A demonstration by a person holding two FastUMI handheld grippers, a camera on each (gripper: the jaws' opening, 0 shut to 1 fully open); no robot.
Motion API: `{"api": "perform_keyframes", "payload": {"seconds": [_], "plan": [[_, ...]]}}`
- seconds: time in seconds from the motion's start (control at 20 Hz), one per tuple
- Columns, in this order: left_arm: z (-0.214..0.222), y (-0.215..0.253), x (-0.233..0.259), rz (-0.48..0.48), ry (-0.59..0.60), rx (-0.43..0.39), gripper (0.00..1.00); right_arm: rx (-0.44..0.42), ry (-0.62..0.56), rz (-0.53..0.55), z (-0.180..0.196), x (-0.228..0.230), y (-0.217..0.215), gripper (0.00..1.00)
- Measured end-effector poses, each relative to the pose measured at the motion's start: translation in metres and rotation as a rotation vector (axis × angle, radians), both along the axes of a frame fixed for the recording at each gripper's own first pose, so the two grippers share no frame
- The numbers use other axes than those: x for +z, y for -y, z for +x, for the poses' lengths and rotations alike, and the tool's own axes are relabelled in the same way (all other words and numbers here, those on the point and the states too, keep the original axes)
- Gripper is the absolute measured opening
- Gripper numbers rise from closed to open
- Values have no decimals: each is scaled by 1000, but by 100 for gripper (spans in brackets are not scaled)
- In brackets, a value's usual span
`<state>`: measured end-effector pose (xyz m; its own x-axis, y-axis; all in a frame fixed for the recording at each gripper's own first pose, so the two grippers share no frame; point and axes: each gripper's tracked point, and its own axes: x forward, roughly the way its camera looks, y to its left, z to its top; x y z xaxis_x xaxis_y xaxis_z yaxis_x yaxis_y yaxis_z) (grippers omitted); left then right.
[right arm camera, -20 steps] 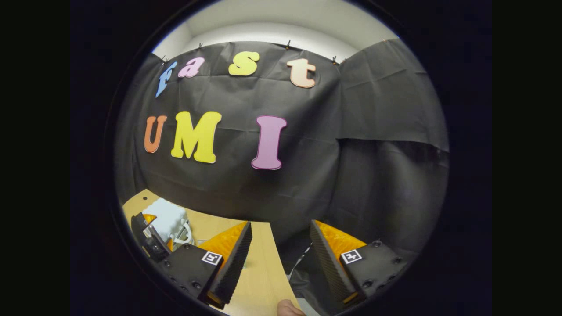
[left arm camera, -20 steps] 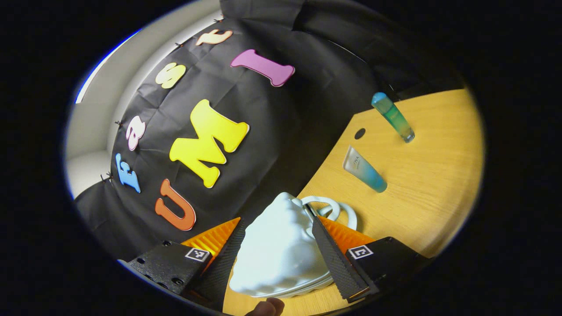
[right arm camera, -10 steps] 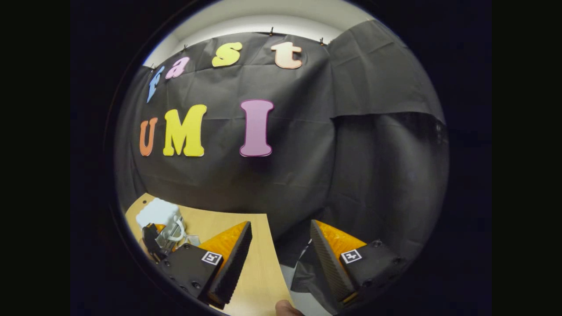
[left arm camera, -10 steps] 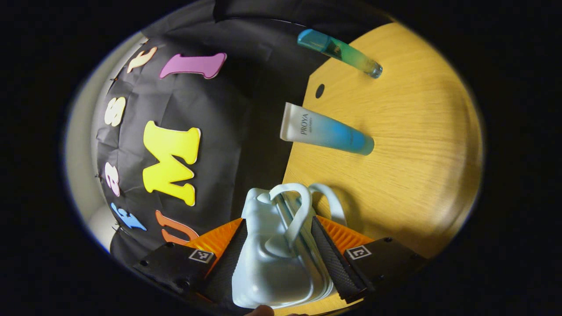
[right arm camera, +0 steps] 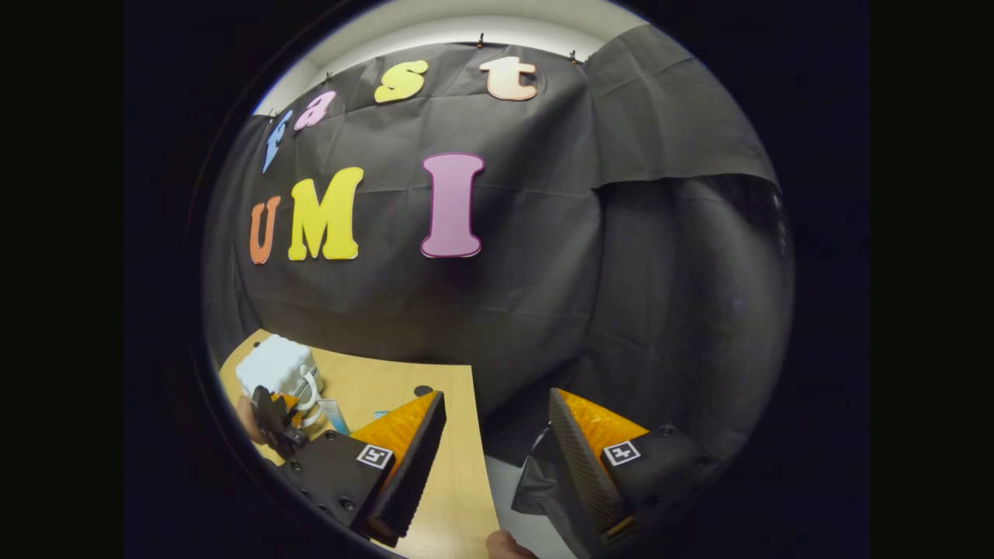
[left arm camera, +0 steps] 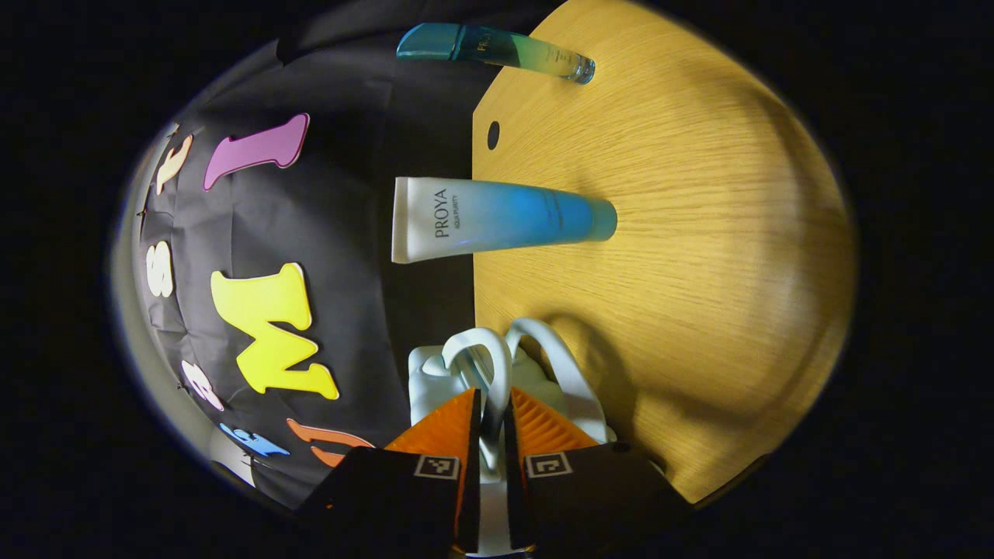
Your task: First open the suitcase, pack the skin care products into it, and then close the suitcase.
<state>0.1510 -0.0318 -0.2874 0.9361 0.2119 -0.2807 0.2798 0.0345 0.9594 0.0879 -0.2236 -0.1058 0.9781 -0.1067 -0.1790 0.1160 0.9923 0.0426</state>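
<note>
The left gripper [left arm camera: 491, 435] is at the bottom centre of the left gripper view, its fingers nearly together and pinching one white handle [left arm camera: 483, 365] of the small white suitcase [left arm camera: 435, 373]. The suitcase stands at the lower middle, on the wooden table [left arm camera: 699, 233]. Above it, at the centre, a white-and-blue tube [left arm camera: 497, 217] stands on the table. A green-blue bottle [left arm camera: 497, 50] is at the top. In the right gripper view, the right gripper [right arm camera: 493, 458] is wide open and holds nothing; the suitcase [right arm camera: 272, 365] is at the lower left.

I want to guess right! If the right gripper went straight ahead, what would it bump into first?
Probably the black cloth wall. The open right gripper points past the table edge, with nothing between; depth is unclear.
</note>
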Motion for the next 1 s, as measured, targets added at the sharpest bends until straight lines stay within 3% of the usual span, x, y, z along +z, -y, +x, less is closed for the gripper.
{"api": "perform_keyframes", "payload": {"seconds": [0.15, 0.35, 0.75, 1.0], "plan": [[-1, -1, 6, -12, 8, -10, 9, -9, 16, -2, -2, 11, -11, 79], [-2, -5, 22, -103, 41, -18, 2, -40, 29, -28, -8, 27, -34, 80], [-12, -41, 107, -382, 129, -31, 3, -95, 61, -61, -19, 61, -111, 80], [-23, -110, 171, -562, 215, 8, 3, -108, 91, -55, -16, 88, -170, 80]]}}
